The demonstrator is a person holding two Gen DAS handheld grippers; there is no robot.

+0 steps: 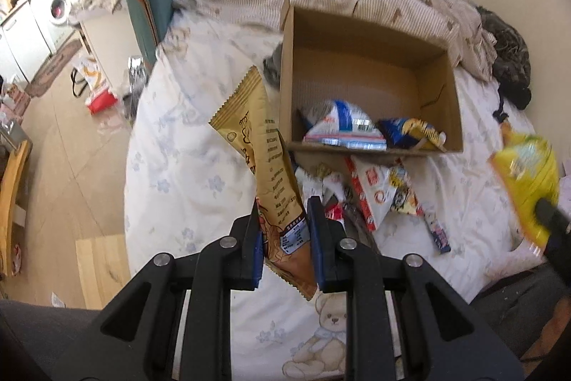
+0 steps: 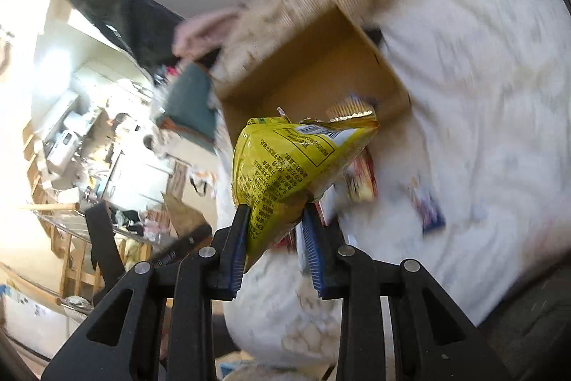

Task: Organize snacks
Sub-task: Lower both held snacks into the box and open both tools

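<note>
Left wrist view has the left gripper (image 1: 283, 238) clamped on a long tan snack packet (image 1: 260, 145), held by its lower end so the top flops up and left, just short of the cardboard box (image 1: 453, 116) sitting on the bed (image 1: 171, 145). Box already has a white-and-blue bag (image 1: 342, 127) and a dark blue bag (image 1: 410, 131) inside, and there's a loose pile of packets (image 1: 374, 191) on the sheet right in front of its near wall.

Right wrist view is pretty smeared, but the right gripper (image 2: 276, 231) is pinched on a yellow bag (image 2: 289, 159) by one corner, with the box beyond it. Can't really tell if the bag is over the opening yet; I'd guess not quite.

For the drop, I'd carry each packet fully past the near wall before letting go, since both hang loose and could catch the rim. Tan one's long, so lower the floppy end in first. Go one hand at a time so they don't bump.
</note>
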